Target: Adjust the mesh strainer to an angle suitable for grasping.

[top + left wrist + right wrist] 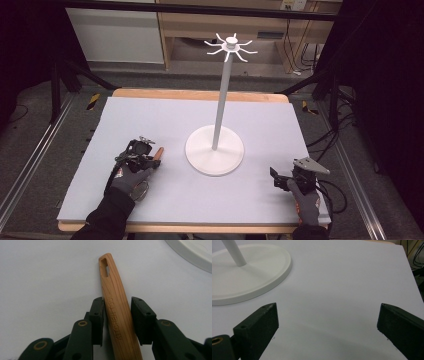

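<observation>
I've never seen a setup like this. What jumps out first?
A tall white stand with hooked arms on top rises from the middle of the pale table. At the left, a hand-held gripper straddles a wooden handle with a slot at its tip, while the right hand-held gripper gapes wide over bare table.

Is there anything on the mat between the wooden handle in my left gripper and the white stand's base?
Nothing visible. The wooden handle sits between the left gripper jaws, and only bare mat separates it from the stand base.
</observation>
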Action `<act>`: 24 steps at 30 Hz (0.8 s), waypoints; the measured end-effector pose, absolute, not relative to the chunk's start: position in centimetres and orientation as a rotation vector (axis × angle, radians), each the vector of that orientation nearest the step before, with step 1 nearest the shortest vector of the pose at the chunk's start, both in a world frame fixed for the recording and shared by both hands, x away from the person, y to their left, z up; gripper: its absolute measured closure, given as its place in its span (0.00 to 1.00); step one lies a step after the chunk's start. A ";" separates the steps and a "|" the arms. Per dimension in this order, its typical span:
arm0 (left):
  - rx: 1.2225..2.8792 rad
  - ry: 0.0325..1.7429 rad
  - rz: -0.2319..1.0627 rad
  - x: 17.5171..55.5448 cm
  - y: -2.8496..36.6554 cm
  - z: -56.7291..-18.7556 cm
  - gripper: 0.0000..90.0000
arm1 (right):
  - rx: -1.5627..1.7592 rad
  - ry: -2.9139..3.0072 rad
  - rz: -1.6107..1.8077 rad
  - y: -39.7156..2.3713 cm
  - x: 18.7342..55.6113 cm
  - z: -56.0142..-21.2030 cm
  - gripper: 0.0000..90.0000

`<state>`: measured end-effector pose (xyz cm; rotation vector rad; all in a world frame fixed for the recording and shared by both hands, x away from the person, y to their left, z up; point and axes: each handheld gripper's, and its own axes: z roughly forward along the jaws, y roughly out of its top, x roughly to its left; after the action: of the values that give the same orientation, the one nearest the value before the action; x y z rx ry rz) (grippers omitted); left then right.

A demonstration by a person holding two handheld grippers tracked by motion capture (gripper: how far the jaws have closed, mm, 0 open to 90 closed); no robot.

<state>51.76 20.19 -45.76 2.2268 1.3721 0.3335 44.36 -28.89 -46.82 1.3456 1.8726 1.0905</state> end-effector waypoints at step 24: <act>2.123 1.311 0.388 50.7 21.0 -42.8 0.78 | 1.345 1.877 1.091 -28.9 44.4 -46.9 0.05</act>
<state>50.65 21.01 -42.79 2.1234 1.3115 0.3880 44.39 -28.87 -46.86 1.3446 1.8773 1.0915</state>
